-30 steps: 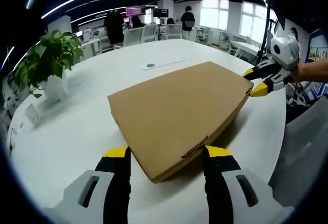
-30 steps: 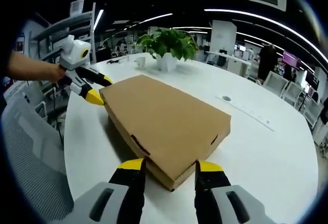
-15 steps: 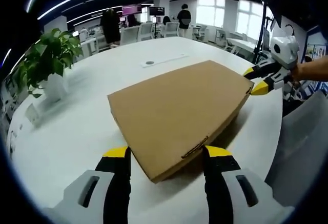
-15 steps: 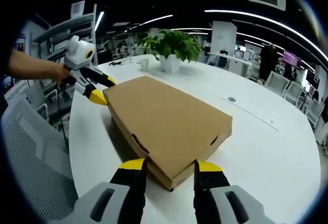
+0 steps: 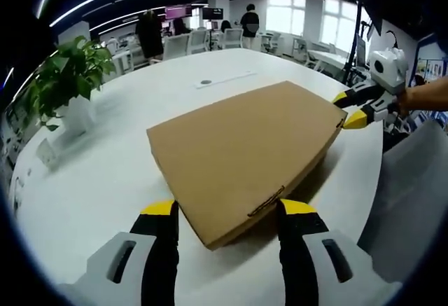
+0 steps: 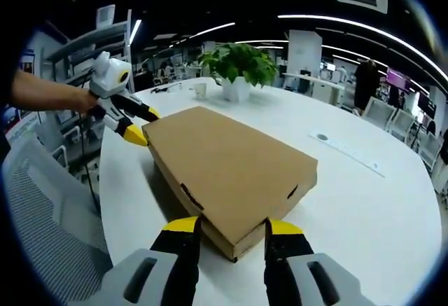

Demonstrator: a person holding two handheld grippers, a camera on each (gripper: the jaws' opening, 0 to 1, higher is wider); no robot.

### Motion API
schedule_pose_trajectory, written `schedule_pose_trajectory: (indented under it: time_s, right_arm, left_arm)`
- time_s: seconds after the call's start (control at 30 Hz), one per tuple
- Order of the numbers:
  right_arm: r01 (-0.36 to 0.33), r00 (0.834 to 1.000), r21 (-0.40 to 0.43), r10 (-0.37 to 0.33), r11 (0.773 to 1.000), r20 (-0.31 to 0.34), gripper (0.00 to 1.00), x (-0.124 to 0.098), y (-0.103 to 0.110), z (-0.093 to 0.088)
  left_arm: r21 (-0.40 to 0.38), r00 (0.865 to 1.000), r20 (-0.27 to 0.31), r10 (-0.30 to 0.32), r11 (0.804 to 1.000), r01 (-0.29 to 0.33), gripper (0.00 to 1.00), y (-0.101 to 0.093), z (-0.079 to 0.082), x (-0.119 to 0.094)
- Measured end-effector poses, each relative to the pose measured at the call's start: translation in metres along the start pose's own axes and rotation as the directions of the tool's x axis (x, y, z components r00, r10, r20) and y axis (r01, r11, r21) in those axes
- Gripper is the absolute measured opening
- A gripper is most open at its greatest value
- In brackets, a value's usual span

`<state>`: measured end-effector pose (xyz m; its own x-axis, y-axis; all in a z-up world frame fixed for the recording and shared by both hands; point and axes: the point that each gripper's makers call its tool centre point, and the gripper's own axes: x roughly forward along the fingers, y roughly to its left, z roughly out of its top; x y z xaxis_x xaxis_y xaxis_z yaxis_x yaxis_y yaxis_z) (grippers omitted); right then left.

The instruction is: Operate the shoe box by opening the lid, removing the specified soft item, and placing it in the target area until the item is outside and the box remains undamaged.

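A flat brown cardboard shoe box (image 5: 245, 152) with its lid down lies over the white round table (image 5: 98, 180), with a shadow under its near edge. In the left gripper view my left gripper (image 5: 228, 211) holds one corner, a yellow-tipped jaw on each side of it. The right gripper (image 5: 353, 110) shows there at the far corner, held by a hand. From the right gripper view the box (image 6: 231, 166) runs away from my right gripper (image 6: 231, 227), whose jaws clasp the near corner. My left gripper (image 6: 140, 125) bites the far left corner. The soft item is hidden.
A potted plant (image 5: 59, 82) in a white pot stands at the table's edge, also seen as the plant (image 6: 238, 64). A grey mesh chair (image 6: 42, 236) is close to the table (image 6: 371, 208). A white strip (image 6: 350, 155) lies on the tabletop. People stand among far desks.
The box keeps its place between both pairs of jaws while table, plant and room drift slightly, so box and grippers have shifted together. Neither grip has changed and the lid stays down.
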<state>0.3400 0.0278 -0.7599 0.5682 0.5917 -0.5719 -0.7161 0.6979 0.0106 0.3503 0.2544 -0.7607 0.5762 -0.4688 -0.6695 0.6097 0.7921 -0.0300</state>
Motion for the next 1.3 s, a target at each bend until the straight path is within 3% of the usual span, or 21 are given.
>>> schedule_pose_trajectory:
  time_s: [0.97, 1.3]
  right_arm:
    - [-0.025, 0.999, -0.004, 0.025, 1.0, 0.019, 0.32, 0.014, 0.039, 0.01]
    - [-0.017, 0.999, 0.004, 0.017, 1.0, 0.027, 0.33, 0.015, 0.04, 0.011]
  left_arm:
    - [-0.016, 1.0, -0.008, 0.019, 1.0, -0.019, 0.57, 0.018, -0.026, -0.031]
    - [-0.016, 1.0, 0.003, 0.017, 1.0, -0.017, 0.57, 0.018, -0.026, -0.032]
